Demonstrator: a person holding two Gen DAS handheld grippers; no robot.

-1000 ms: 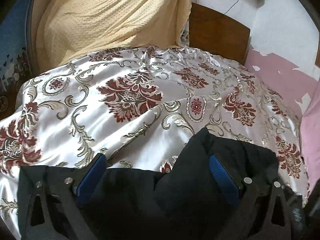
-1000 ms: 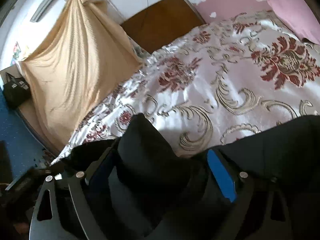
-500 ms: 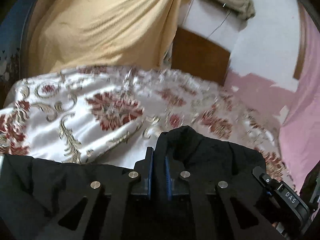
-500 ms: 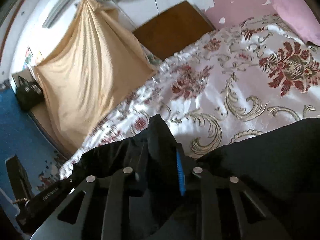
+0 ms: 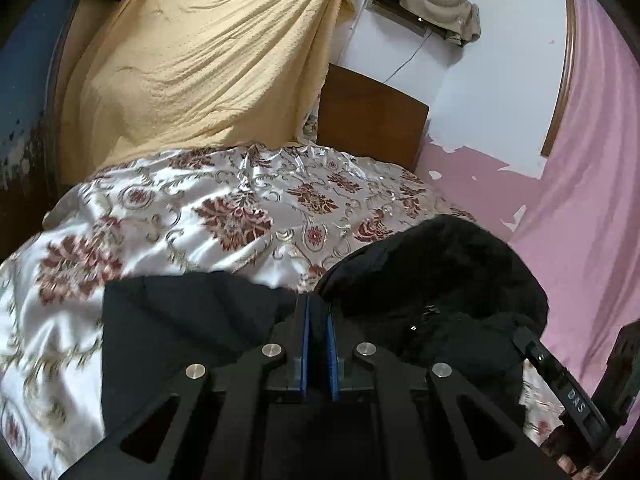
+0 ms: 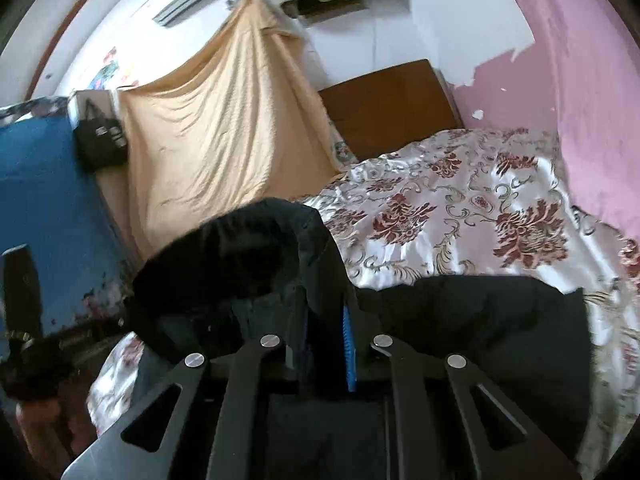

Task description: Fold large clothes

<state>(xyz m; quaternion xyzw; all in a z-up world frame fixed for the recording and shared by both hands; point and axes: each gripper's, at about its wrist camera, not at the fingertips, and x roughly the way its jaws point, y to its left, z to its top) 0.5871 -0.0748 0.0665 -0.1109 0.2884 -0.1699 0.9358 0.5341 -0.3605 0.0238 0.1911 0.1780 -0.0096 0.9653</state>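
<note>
A large black garment (image 5: 432, 280) lies at the near edge of the bed, on a white satin cover with red flowers (image 5: 224, 216). My left gripper (image 5: 318, 320) is shut on a fold of the black cloth and holds it raised off the bed. My right gripper (image 6: 326, 320) is shut on another fold of the same garment (image 6: 248, 256), which bulges up to its left. A flat black part (image 6: 480, 312) stretches to the right over the cover (image 6: 460, 216). The right gripper's body (image 5: 568, 384) shows at the lower right of the left wrist view.
A yellow cloth (image 5: 208, 60) hangs at the far left of the bed. A brown headboard (image 5: 368, 116) stands at the far end. A pink curtain (image 5: 592, 200) hangs on the right. A black bag (image 6: 100, 140) and a blue surface (image 6: 44, 200) are at the left.
Both grippers have closed on the black garment and lifted it. The cloth now bunches higher between them, and both views have tilted upward toward the wall.
</note>
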